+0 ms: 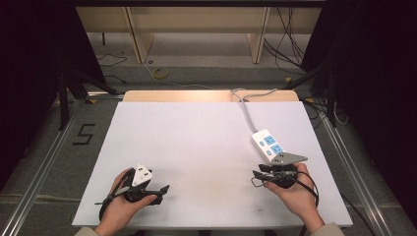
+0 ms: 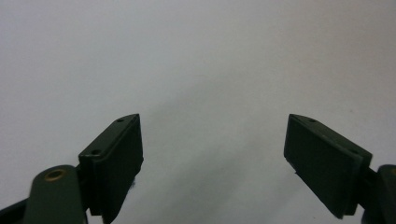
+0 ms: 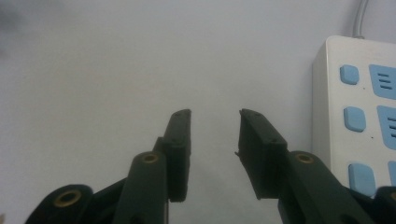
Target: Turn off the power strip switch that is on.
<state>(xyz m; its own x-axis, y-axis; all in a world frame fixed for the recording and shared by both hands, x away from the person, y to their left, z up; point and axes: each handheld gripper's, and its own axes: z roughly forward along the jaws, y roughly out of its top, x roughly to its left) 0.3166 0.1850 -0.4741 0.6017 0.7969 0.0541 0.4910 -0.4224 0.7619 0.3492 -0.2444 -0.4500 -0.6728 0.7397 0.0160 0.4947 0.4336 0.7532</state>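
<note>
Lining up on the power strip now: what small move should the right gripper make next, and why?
Probably shift the right gripper sideways toward the power strip. In the right gripper view its jaws stand apart with nothing but bare table between them, and the strip lies off to one side, not yet touched.

Tools in my hands: two, my left tool (image 1: 164, 188) and my right tool (image 1: 256, 172)
Power strips: one power strip (image 1: 270, 145) on the tabletop (image 1: 196, 147)
Blue socket faces I count on it: two
Grey cords: one, running off the strip's far end
Tabletops: one, white
</note>
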